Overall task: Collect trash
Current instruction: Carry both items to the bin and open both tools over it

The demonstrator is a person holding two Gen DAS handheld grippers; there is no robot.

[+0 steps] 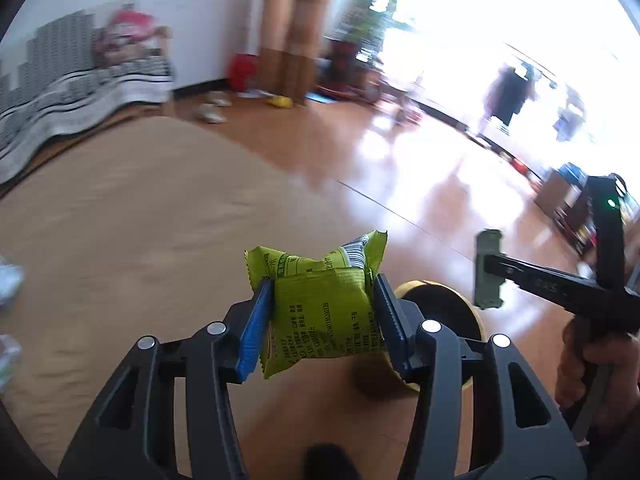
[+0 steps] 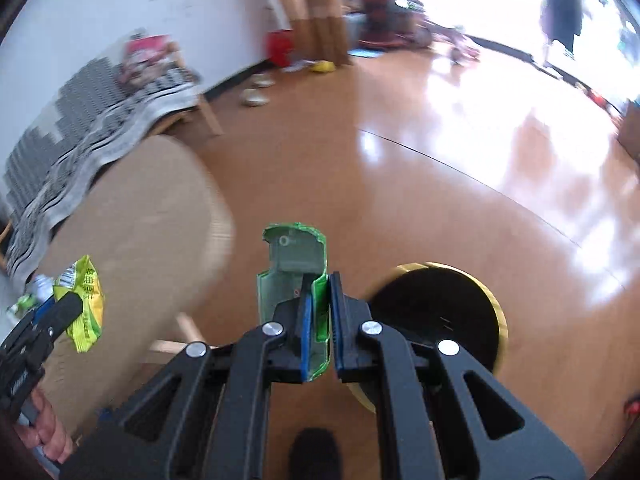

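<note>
My left gripper is shut on a yellow-green snack packet, held in the air above the round tan table's right edge. The packet also shows in the right wrist view. My right gripper is shut on a flattened green carton, held above the wood floor. That carton shows edge-on in the left wrist view. A round bin with a black inside and gold rim stands on the floor just right of and below both grippers; it also shows in the left wrist view.
More wrappers lie at the table's left edge. A striped-cloth-covered bench stands at the back left. Shoes, a red bucket and a plant pot are by the far wall. A person stands far right.
</note>
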